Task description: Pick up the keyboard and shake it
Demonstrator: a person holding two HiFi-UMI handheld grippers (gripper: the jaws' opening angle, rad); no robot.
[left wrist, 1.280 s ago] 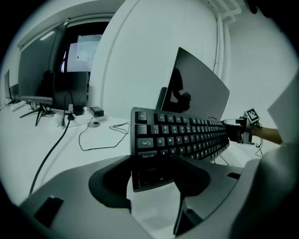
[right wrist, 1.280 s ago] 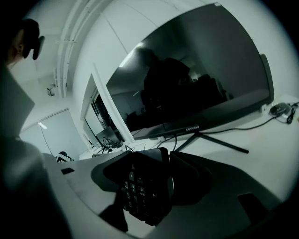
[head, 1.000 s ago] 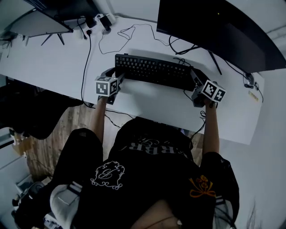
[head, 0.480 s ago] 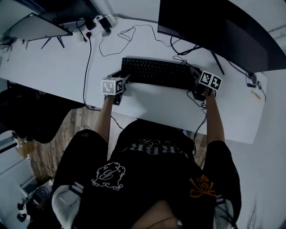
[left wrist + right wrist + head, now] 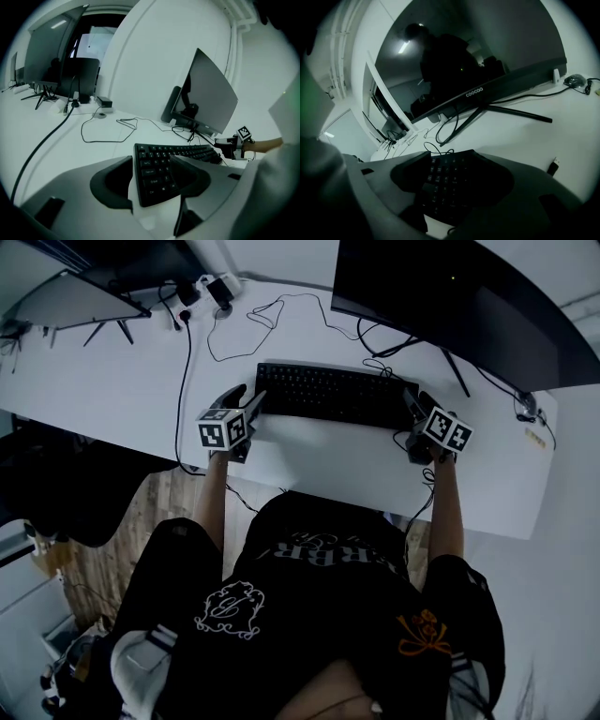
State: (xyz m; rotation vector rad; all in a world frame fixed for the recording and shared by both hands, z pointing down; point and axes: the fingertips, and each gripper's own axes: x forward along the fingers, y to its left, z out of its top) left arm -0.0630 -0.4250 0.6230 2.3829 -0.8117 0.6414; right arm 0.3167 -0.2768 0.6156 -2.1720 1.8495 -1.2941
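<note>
White desk (image 5: 112, 381) is bearing the black keyboard (image 5: 333, 395), which is lying flat on it. At the keyboard's left end the left gripper (image 5: 151, 161) is standing released, its jaws apart around the near corner, a strip of desk showing beside the left jaw. At the right end the right gripper (image 5: 449, 157) is straddling the keys, its jaws having just been opening and not pressing on them.

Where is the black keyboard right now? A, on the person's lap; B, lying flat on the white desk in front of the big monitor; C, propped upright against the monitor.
B: the head view shows the keyboard flat on the white desk, just before the monitor.
</note>
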